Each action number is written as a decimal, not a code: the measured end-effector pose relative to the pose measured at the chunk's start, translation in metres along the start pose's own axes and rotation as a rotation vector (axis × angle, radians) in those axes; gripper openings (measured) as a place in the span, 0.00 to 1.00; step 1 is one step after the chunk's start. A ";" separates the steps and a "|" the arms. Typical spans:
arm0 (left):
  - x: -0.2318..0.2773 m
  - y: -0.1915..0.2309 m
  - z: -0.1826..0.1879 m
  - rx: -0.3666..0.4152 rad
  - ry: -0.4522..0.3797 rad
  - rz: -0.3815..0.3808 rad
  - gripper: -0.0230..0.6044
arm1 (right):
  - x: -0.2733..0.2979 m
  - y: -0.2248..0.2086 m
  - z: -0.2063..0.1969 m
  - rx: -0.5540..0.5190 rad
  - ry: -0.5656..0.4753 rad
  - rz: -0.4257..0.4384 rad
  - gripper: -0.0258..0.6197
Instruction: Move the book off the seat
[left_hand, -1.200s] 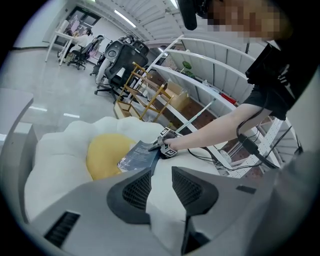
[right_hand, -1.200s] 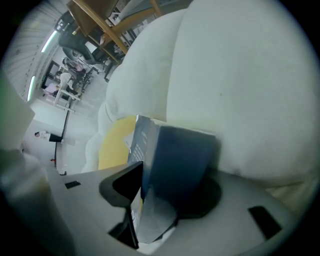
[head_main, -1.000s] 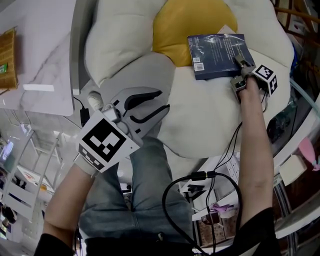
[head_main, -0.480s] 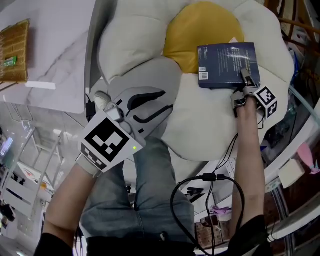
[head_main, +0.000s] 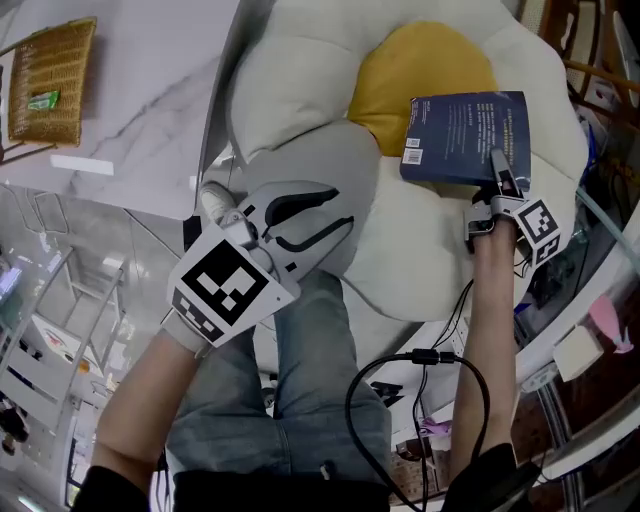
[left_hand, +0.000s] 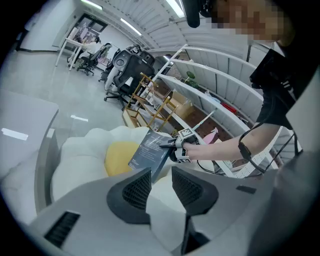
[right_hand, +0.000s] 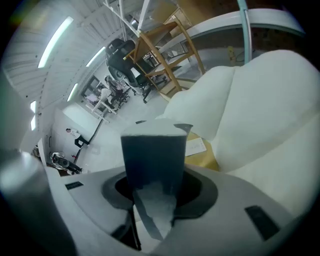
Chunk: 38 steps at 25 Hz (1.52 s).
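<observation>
One wicker basket (head_main: 52, 95) upper left holding one green packet (head_main: 44, 99), one dark book (head_main: 465, 135) over seat (head_main: 300, 90), grasped by right gripper (head_main: 498, 172), fingers just tightened, left gripper (head_main: 342, 210) fingers released.

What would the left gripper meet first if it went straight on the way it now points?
Probably the white seat cushion, just under the book held by the right gripper. The open jaws of the left gripper frame both, so the book's lower corner is possible.

Open marble table (head_main: 130, 115) lies left of the seat (head_main: 300, 90); a wooden chair (head_main: 598, 72) crowds its right.
</observation>
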<state>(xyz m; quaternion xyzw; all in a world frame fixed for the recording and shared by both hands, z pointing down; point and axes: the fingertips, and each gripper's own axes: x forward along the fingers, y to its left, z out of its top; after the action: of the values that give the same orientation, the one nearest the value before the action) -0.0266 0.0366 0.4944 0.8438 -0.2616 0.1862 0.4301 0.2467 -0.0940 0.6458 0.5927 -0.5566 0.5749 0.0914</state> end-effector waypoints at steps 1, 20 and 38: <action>-0.005 -0.001 0.000 0.000 -0.003 0.001 0.21 | -0.004 0.007 -0.001 -0.009 -0.004 0.007 0.31; -0.064 -0.009 -0.017 0.009 -0.043 0.028 0.21 | -0.080 0.125 -0.016 -0.098 -0.003 0.185 0.31; 0.222 0.059 -0.120 0.126 -0.088 -0.039 0.21 | 0.022 -0.096 0.022 -0.105 -0.102 0.296 0.31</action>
<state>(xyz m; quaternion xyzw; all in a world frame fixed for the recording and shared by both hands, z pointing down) 0.1031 0.0438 0.7184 0.8815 -0.2516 0.1567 0.3675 0.3266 -0.0882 0.7071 0.5271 -0.6710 0.5214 0.0082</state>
